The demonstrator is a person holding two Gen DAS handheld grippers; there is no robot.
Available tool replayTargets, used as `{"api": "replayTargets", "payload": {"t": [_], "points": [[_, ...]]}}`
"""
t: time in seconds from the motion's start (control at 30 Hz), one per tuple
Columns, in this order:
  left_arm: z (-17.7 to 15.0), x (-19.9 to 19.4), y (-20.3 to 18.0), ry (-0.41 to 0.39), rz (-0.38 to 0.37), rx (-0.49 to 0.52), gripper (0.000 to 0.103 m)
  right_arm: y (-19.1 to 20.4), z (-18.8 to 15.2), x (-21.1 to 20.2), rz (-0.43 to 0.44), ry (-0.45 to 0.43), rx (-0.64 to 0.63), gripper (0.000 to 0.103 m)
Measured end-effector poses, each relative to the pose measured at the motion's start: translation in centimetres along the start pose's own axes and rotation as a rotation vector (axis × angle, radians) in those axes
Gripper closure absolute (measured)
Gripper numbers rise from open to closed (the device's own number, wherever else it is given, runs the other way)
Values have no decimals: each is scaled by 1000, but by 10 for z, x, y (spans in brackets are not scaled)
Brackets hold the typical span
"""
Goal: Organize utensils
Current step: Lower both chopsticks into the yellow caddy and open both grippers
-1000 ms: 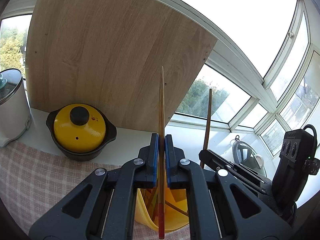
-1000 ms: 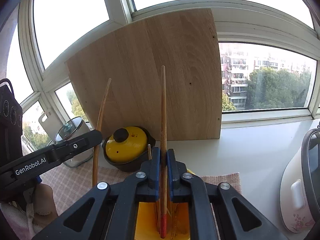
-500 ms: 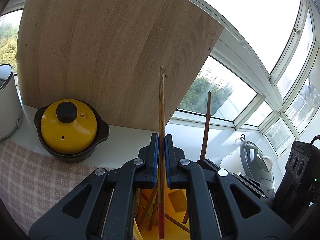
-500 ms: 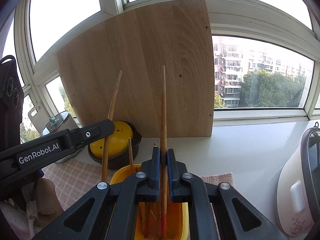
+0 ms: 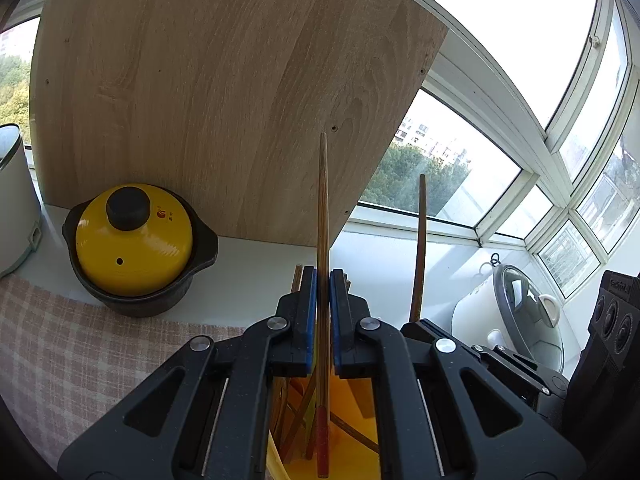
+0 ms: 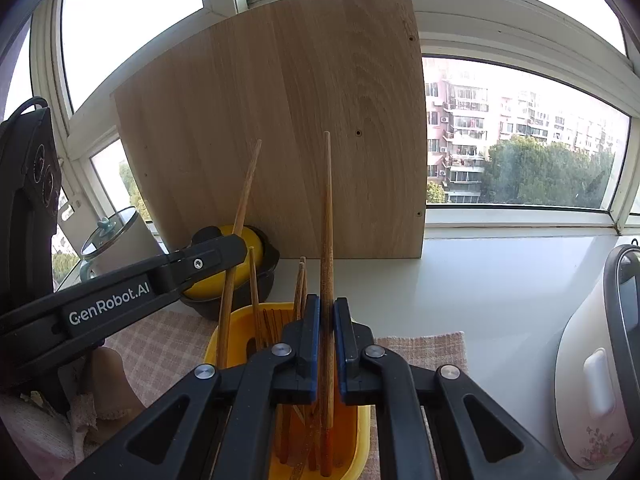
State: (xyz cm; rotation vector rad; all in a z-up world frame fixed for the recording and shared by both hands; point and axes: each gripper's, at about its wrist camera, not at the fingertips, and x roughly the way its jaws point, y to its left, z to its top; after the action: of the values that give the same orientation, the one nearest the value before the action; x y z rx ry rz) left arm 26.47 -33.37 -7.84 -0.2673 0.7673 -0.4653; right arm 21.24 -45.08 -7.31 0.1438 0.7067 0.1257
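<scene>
My left gripper (image 5: 323,276) is shut on a wooden chopstick (image 5: 322,208) with a red lower end. It holds the chopstick upright, with the red end down inside the yellow utensil holder (image 5: 276,462). My right gripper (image 6: 327,304) is shut on a second red-ended chopstick (image 6: 327,216), which also reaches down into the yellow holder (image 6: 236,316). Several other chopsticks stand in the holder. In the right wrist view the left gripper (image 6: 234,250) comes in from the left with its chopstick (image 6: 244,200). In the left wrist view the right gripper (image 5: 416,326) is close on the right.
A black pot with a yellow lid (image 5: 134,240) stands behind the holder, in front of a leaning wooden board (image 5: 220,100). A white cooker (image 6: 592,380) is on the right and a white lidded container (image 5: 12,200) on the left. A checked cloth (image 5: 80,360) lies under the holder.
Both grippers have sunk, carrying their chopsticks lower into the yellow holder. The left one has also drifted sideways, closer to the right gripper. Both grips stay the same.
</scene>
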Motion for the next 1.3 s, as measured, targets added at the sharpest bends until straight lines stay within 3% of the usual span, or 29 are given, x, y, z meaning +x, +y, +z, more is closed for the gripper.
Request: {"api": "replayTargets", "payload": {"t": [0.67,0.73,0.8,1.03,1.3], "points": [[-12,-18,-3,34,0,57,99,-5,-17,-15,-15,52,13,98],[-12,-22,-5,34,3,70,99,-4,-18,-18,-23,59,16,95],[-13,-25,-6,34,4,78,99,-3,-20,-21,-28,56,9,83],[-19,-39,-5,33,18,88,99,1,-27,-34,-40,58,10,75],[-25,-62,2,26,27,85,99,7,-36,-52,-57,47,14,53]]}}
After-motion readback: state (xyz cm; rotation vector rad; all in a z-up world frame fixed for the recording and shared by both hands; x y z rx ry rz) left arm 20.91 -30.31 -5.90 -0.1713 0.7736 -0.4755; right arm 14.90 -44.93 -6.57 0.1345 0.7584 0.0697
